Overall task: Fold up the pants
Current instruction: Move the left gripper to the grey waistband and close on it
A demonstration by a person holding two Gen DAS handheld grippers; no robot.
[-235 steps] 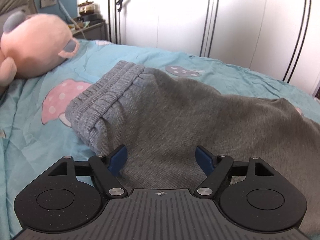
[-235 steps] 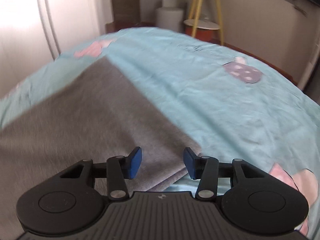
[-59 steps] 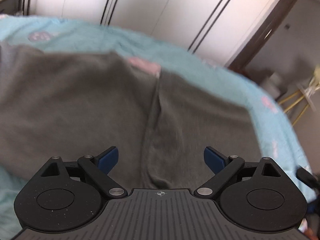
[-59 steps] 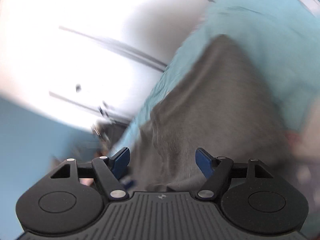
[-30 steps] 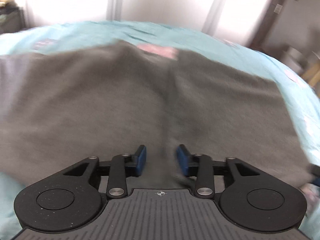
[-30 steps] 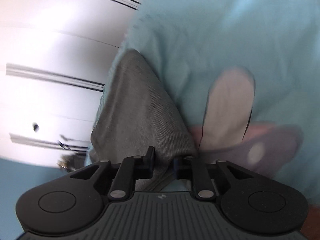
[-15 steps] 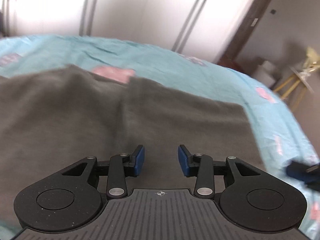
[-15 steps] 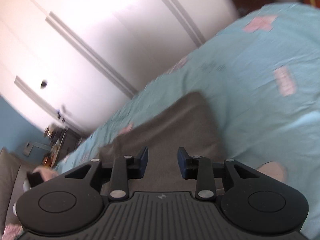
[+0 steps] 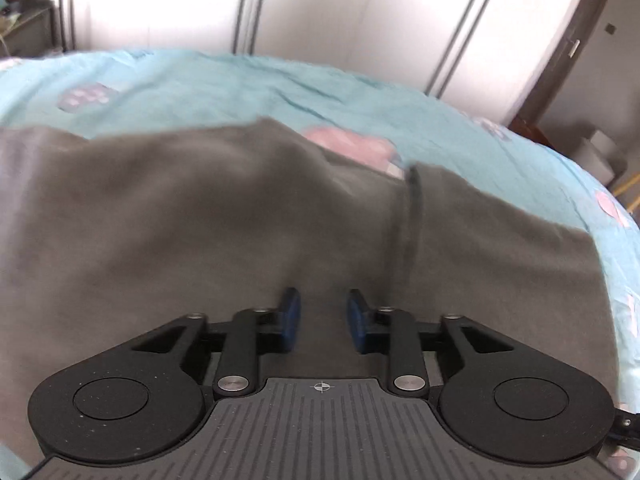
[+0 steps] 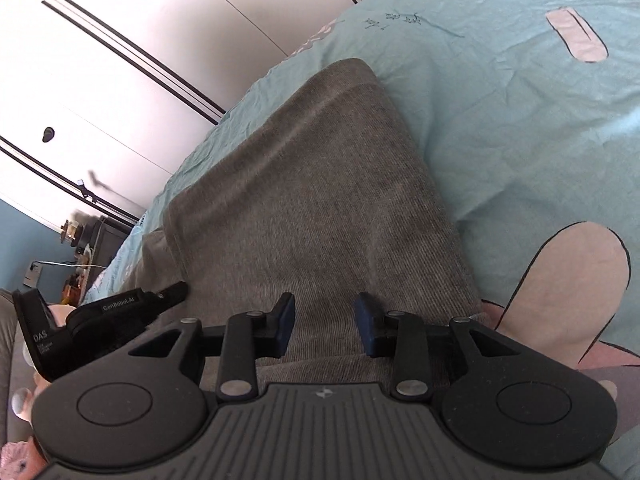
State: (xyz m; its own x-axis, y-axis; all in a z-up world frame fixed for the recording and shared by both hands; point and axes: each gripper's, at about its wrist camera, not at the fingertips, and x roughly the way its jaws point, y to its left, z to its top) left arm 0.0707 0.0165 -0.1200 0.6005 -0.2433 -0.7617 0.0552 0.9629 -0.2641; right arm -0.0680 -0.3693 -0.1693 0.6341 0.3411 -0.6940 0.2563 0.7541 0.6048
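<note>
The grey pants [image 9: 200, 216] lie spread flat on the teal bedsheet [image 9: 200, 80], with a lengthwise crease [image 9: 408, 216] right of centre. My left gripper [image 9: 322, 320] hovers over the near part of the cloth, jaws partly open and empty. In the right wrist view the folded grey pants [image 10: 320, 184] run away from me to a rounded far end. My right gripper [image 10: 325, 320] is partly open and empty over their near edge. The left gripper's body [image 10: 100, 320] shows at the left of that view.
White wardrobe doors [image 9: 320, 12] stand behind the bed. A dark side table [image 9: 24, 28] is at the far left. A pink cartoon print [image 10: 568, 292] is on the sheet right of the pants. A white bin [image 9: 600, 152] stands past the bed's right edge.
The right gripper let go of the pants' edge and opened, then tilted back down over the cloth. The left gripper narrowed from wide open to partly open and swung left.
</note>
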